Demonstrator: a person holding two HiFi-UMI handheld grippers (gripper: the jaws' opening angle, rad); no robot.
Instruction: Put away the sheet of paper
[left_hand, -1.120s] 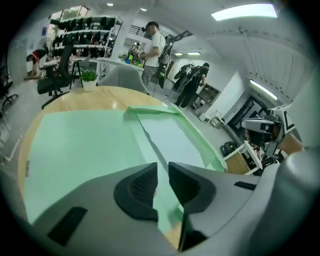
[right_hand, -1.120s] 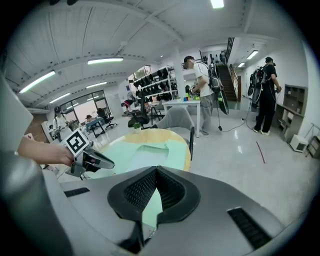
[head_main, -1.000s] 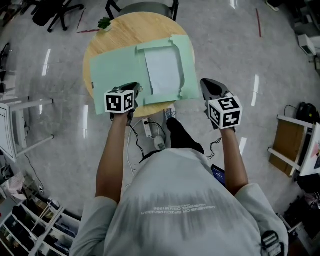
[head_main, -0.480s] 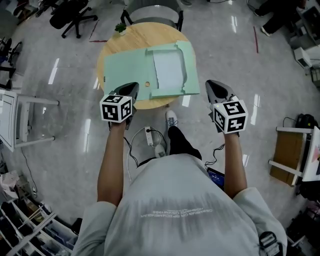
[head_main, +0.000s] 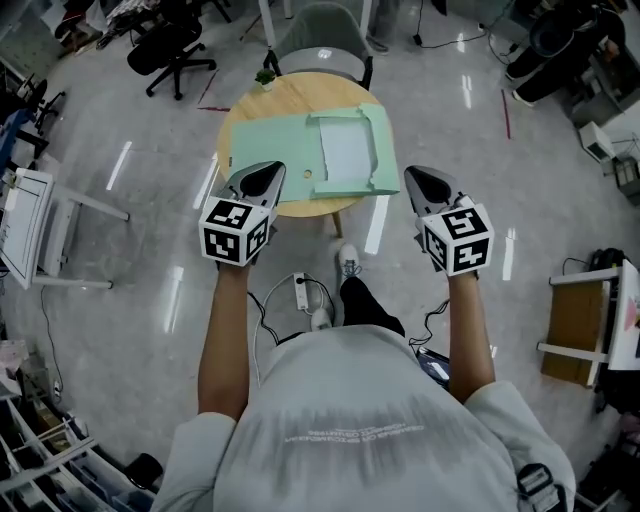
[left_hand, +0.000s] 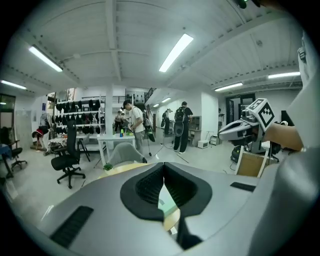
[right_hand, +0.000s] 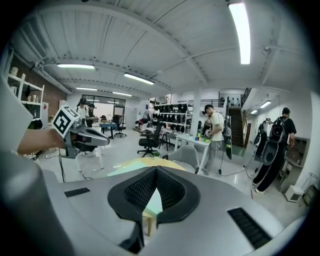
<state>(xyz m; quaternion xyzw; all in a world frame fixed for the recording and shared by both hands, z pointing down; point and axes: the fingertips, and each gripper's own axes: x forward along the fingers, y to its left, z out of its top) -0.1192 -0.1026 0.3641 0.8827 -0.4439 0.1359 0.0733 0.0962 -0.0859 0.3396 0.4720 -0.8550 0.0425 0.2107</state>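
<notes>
Tabletop (head_main: 262, 105) of round wood on glossy floor (head_main: 150, 290) bears a green folder (head_main: 290, 150) with the sheet of paper (head_main: 345, 150), its near rim partly hidden behind the left gripper (head_main: 272, 170), whose jaws, like those of the right gripper (head_main: 416, 176), are clenched empty.

A glossy grey floor (head_main: 130, 300) mirrors the ceiling strip lights (left_hand: 175, 52). A round wooden table (head_main: 290, 95) stands with a grey chair (head_main: 315, 28) behind it and a black office chair (head_main: 172, 45) nearby; dark racks (left_hand: 80, 117) line the far wall

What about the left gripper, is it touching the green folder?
Apart. The left gripper view shows the left gripper shut on nothing, the green folder far beyond it.
</notes>
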